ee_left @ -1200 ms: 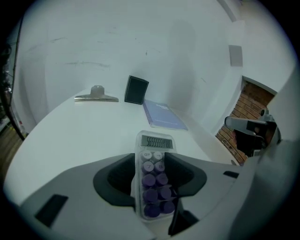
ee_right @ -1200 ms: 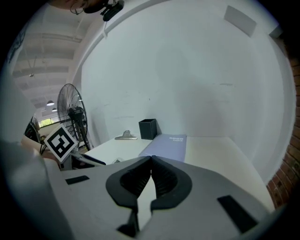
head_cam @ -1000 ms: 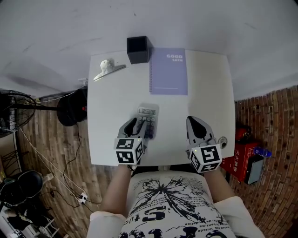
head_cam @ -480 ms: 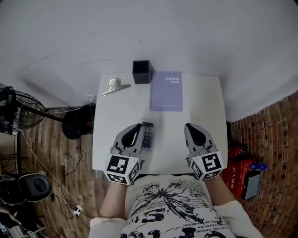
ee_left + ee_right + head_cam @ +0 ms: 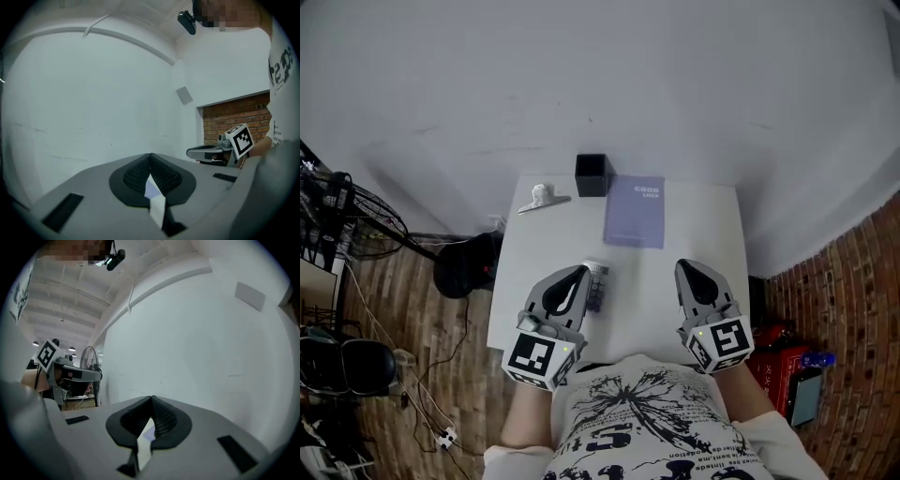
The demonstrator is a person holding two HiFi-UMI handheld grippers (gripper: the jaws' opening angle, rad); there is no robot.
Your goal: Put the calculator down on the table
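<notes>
The grey calculator (image 5: pixel 596 285) lies flat on the white table (image 5: pixel 694 220), near its front left, partly hidden under my left gripper. My left gripper (image 5: pixel 577 273) hangs above the table beside the calculator and apart from it. Its jaws have just been closing and are shut with nothing between them, tips meeting in the left gripper view (image 5: pixel 150 155). My right gripper (image 5: pixel 688 267) hovers over the table's front right, also shut and empty (image 5: pixel 152 399). Both gripper views look level at the white wall.
At the table's far edge stand a black box (image 5: pixel 592 174), a purple notebook (image 5: pixel 635 211) and a metal clip (image 5: pixel 543 198). A fan (image 5: pixel 347 220) and cables stand on the wood floor at the left, red items (image 5: pixel 778 337) at the right.
Both grippers have risen from the table. The left one, open over the calculator a second ago, has come off it and shut. The calculator stays on the table.
</notes>
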